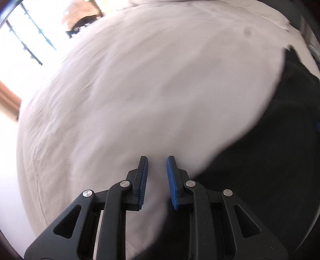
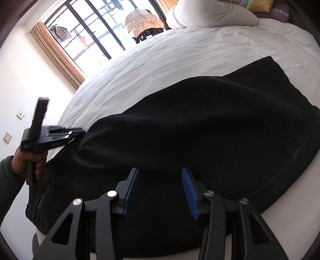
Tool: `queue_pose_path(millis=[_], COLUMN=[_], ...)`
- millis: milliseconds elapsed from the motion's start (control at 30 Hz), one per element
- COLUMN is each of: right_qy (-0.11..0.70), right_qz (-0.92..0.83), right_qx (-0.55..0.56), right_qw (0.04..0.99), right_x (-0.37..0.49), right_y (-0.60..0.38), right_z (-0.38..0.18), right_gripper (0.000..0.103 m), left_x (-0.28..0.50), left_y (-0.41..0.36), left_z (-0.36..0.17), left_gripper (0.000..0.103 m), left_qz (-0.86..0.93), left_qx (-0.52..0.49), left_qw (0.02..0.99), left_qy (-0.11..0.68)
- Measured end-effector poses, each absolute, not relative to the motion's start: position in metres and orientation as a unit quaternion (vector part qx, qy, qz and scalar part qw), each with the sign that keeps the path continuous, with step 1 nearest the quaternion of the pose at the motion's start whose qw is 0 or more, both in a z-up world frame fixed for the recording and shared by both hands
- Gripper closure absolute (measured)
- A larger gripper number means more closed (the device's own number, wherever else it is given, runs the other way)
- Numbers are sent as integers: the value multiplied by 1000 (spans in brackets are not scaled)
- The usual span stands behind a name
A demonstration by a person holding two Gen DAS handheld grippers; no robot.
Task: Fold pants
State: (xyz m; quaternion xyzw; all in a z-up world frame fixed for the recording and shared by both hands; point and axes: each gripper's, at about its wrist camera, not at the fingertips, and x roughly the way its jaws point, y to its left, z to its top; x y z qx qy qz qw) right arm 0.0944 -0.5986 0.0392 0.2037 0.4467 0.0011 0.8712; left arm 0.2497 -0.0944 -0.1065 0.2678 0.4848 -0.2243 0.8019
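Black pants (image 2: 200, 130) lie lengthwise on the white bed sheet (image 2: 180, 50), with pocket stitching showing at their lower left end. My right gripper (image 2: 160, 170) hovers open over the near edge of the pants, and the blue pads (image 2: 131, 190) are not pressing the cloth. In the right wrist view, a hand (image 2: 26, 164) holds my left gripper (image 2: 79, 133) at the far edge of the pants, where the cloth bulges up. The blurred left wrist view shows the left gripper (image 1: 157, 159) with a narrow gap between its pads. Only sheet (image 1: 140, 90) shows in that gap, and the pants (image 1: 270, 160) lie to its right.
A bundled white duvet (image 2: 210, 14) and coloured pillows (image 2: 258, 6) sit at the head of the bed. A barred window (image 2: 90, 30) with a curtain (image 2: 58, 54) lies beyond the bed's far side. A white wall with sockets (image 2: 20, 114) is on the left.
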Motion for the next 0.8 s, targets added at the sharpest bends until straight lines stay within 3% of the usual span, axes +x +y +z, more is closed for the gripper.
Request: queue_pose_path(millis=[200,333,567,733,800], right_qy=[448,439,438,431,428], right_qz=[1,6,29,33,44], right_qx=[199,209,204,185,170], right_qw=[872,874,875,883,887], right_x=[95,95,87,96,101], right_y=[-597,-598,-591,-584,-577], right_z=[41,44,52,73,84], right_gripper=[56,55,55,55,55], left_x=[245,205,183,221,228], left_y=[-57,-50,-70,-53,-24], left_z=[-49,-23,-94,-80,-63], left_gripper=[83,83,83,84,84], left_qz=[-225,-339,-359,-254,-234], left_qx=[165,146,178,152,95], left_qw=[848,805,737,816,833], left_qy=[450,465,545,496,493])
